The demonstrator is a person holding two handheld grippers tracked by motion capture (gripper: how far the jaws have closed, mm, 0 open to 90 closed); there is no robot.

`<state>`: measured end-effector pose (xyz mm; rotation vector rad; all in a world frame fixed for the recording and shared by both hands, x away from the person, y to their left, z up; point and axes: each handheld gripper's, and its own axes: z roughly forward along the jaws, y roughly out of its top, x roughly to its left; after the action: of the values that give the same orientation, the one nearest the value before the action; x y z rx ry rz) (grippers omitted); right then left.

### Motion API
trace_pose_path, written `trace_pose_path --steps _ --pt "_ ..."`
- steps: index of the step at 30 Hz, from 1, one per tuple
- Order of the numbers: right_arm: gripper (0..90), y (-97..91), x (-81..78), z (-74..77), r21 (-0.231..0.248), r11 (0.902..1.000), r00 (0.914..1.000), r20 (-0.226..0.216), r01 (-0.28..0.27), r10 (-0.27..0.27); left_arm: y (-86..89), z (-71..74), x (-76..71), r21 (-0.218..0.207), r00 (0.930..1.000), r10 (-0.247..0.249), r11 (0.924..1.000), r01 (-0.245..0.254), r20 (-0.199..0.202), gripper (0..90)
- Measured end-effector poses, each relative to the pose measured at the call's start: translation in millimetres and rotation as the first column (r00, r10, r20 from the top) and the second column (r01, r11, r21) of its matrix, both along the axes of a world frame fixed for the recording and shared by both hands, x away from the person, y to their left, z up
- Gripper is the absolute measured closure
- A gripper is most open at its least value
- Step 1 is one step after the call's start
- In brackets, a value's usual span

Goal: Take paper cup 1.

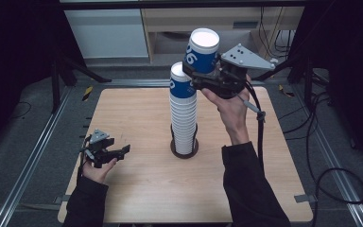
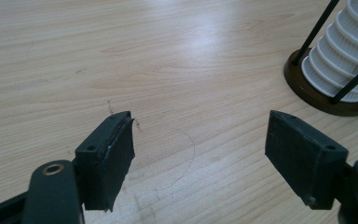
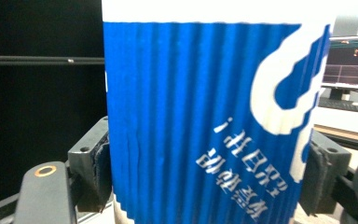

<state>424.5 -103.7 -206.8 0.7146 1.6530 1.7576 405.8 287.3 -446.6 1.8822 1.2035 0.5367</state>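
A tall stack of blue-and-white ribbed paper cups [image 1: 183, 113] stands in a dark round holder [image 1: 185, 147] at the middle of the wooden table [image 1: 137, 189]. High above and to the right of the stack, my right gripper [image 1: 203, 71] is shut on a single blue cup [image 1: 202, 51], its pads pressing the cup's sides [image 3: 205, 140]. Its white rim tilts up and to the right. My left gripper [image 1: 118, 152] rests low at the table's left, open, with bare wood between its pads [image 2: 107, 158]. The stack's lower white cups [image 2: 340, 60] show at the right of the left gripper view.
Metal rails [image 1: 33, 156] run along both sides of the table. A black cable [image 1: 260, 132] trails from the right gripper down past the forearm. Cabinets [image 1: 108, 33] and loose cables lie beyond the far edge. Bare wood spreads to the left and right of the holder.
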Motion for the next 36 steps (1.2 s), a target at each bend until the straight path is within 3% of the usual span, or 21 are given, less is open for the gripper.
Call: trace_pose_path --steps 5,13,18,25,36 --pt "21.7 -15.0 -7.3 -5.5 -0.002 0.9999 0.9999 -0.007 0.011 -0.011 -1.1 2.6 -1.6 -0.001 0.9998 -0.012 0.9999 0.012 0.018 23.4" --pt "21.6 -42.1 -17.7 -29.2 -0.035 0.9981 0.9977 -0.044 0.051 -0.052 -2.0 7.4 -4.6 -0.009 0.9991 -0.02 0.9997 0.021 0.038 23.8" --pt "21.5 -55.5 -22.3 -46.2 -0.054 0.9967 0.9951 -0.074 0.061 -0.065 -2.5 9.4 -5.5 -0.007 0.9988 -0.025 0.9997 0.025 0.042 24.0" --pt "21.5 -70.9 -26.9 -82.8 -0.089 0.9941 0.9892 -0.128 0.061 -0.072 -4.3 10.8 -6.5 -0.001 0.9985 -0.03 0.9996 0.03 0.045 24.1" --pt "21.5 -89.1 -35.7 -120.5 -0.131 0.9896 0.9778 -0.192 0.061 -0.086 -8.3 10.8 -6.5 -0.007 0.9981 -0.046 0.9989 0.047 0.04 24.1"
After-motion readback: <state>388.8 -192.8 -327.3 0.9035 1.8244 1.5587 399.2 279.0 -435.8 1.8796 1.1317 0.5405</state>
